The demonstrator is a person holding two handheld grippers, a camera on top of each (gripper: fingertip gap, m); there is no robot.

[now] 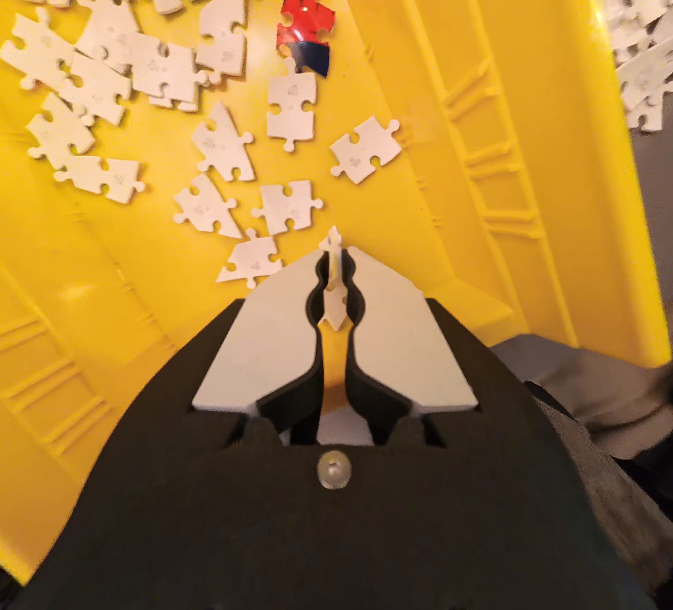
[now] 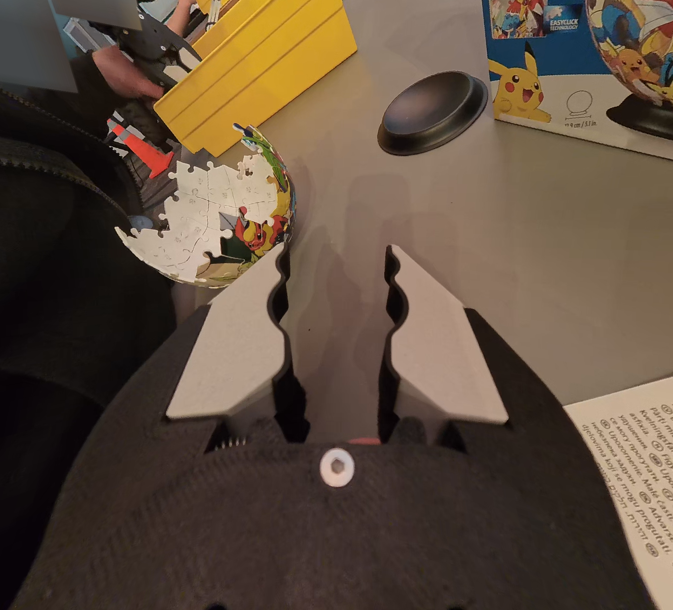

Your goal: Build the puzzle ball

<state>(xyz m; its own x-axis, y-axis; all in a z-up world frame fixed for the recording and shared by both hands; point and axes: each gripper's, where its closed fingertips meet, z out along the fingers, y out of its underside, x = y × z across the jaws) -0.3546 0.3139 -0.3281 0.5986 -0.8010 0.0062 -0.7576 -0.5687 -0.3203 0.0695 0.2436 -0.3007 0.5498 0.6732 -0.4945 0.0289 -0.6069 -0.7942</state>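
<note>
Left tool (image 1: 337, 257) pinches one white piece (image 1: 334, 286) edge-on over the yellow bin (image 1: 418, 119), right tool (image 2: 337, 254) gapes empty. Puzzle ball (image 2: 222, 225), near-left on the worktop (image 2: 510, 246), looks maybe half built, with loads of loose pieces (image 1: 109, 64) left.

Warm indoor light fills the left wrist view: the yellow bin (image 1: 418, 90) glows, with small glare spots on its rim and floor and a shine on the red piece (image 1: 306, 21), while the white pieces (image 1: 291, 112) look soft with slight motion blur, most at the top left. The right wrist view is cooler and evenly lit, sharp on the table (image 2: 510, 228), where faint layered shadows fall ahead of the right gripper (image 2: 337, 254). Both pictures bend straight lines toward the edges, and the left side of the right wrist view is dark.
</note>
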